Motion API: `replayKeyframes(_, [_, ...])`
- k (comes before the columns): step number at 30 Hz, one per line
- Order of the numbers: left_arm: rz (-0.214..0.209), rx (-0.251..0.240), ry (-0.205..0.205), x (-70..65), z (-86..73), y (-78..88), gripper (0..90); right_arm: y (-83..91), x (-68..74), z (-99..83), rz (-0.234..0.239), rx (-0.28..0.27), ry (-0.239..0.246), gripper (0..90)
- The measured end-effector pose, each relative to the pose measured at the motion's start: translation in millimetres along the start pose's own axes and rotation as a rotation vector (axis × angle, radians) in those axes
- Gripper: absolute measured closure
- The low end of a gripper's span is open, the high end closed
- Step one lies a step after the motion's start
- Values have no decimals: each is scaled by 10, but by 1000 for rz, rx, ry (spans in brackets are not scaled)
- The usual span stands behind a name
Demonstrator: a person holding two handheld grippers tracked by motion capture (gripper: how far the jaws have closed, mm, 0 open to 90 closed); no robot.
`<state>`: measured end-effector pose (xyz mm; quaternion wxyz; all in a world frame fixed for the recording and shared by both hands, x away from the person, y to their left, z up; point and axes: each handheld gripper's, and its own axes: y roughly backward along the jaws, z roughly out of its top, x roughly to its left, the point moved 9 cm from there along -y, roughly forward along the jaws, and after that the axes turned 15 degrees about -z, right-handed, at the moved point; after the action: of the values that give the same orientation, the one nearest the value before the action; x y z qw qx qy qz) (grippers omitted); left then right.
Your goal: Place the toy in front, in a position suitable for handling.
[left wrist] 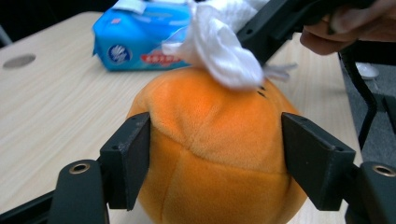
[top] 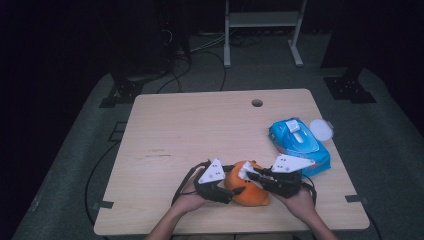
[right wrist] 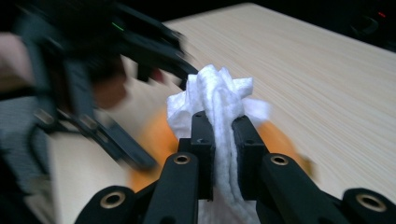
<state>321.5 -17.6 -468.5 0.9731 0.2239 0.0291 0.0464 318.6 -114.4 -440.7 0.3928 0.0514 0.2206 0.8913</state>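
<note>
A round orange plush toy [left wrist: 215,154] sits upright on the table between the left gripper's [left wrist: 215,163] jaws, which press its sides. A crumpled white wipe [right wrist: 219,100], pinched between the right gripper's [right wrist: 223,135] jaws, touches its top.

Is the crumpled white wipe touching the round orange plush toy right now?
Touching. In the left gripper view the crumpled white wipe presses on top of the round orange plush toy, with no gap between them.

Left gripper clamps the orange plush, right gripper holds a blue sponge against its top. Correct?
Not quite. The right gripper is shut on a white wipe, not a blue sponge; the right gripper view shows it between the jaws. The rest stands: the left gripper grips the orange plush, wipe on its top.
</note>
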Motion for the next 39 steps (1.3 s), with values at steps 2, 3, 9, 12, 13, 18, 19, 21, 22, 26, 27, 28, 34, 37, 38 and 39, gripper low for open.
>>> replayKeyframes(2, [4, 17, -31, -28, 4, -19, 281, -3, 131, 51, 19, -12, 38, 805])
replayKeyframes(3, [7, 21, -34, -32, -7, -15, 284, -12, 172, 55, 19, -9, 52, 805])
replayKeyframes(9, [2, 21, -5, 5, -84, 33, 279, -27, -74, -43, -66, 26, 52, 806])
replayKeyframes(12, [0, 5, 15, 30, -96, 32, 258, 7, -162, -140, -65, 39, 28, 807])
replayKeyframes(13, [8, 7, 8, 25, -91, 21, 258, 14, -149, -147, -61, 35, 29, 807])
replayKeyframes(18, [21, 13, -31, -20, -47, -41, 269, 21, 137, -20, -1, 0, 63, 808])
replayKeyframes(19, [26, 25, -43, -35, -51, -44, 270, 0, 178, -3, -4, 2, 82, 808])
replayKeyframes(21, [26, 28, -47, -32, -65, -23, 283, -39, 188, 8, -8, 6, 92, 809])
replayKeyframes(22, [23, 25, -39, -28, -75, -12, 286, -45, 175, 5, -3, 7, 80, 809])
replayKeyframes(26, [21, 26, 6, 40, -106, 34, 255, -29, 17, -57, -32, 21, 54, 810])
replayKeyframes(27, [18, 13, 35, 69, -115, 48, 234, -19, -8, -81, -37, 30, 46, 810])
replayKeyframes(28, [11, 7, 48, 81, -124, 55, 220, 0, -43, -118, -43, 37, 41, 810])
replayKeyframes(34, [48, 2, 65, 73, -72, -7, 230, 26, 138, -81, 14, 32, 59, 810])
replayKeyframes(37, [49, 23, 28, 35, -82, -25, 247, -38, 245, -40, 20, 31, 104, 811])
replayKeyframes(38, [46, 23, 26, 33, -88, -16, 256, -46, 242, -39, 18, 35, 108, 811])
replayKeyframes(39, [40, 26, 14, 36, -103, -1, 264, -48, 225, -38, 19, 34, 100, 811])
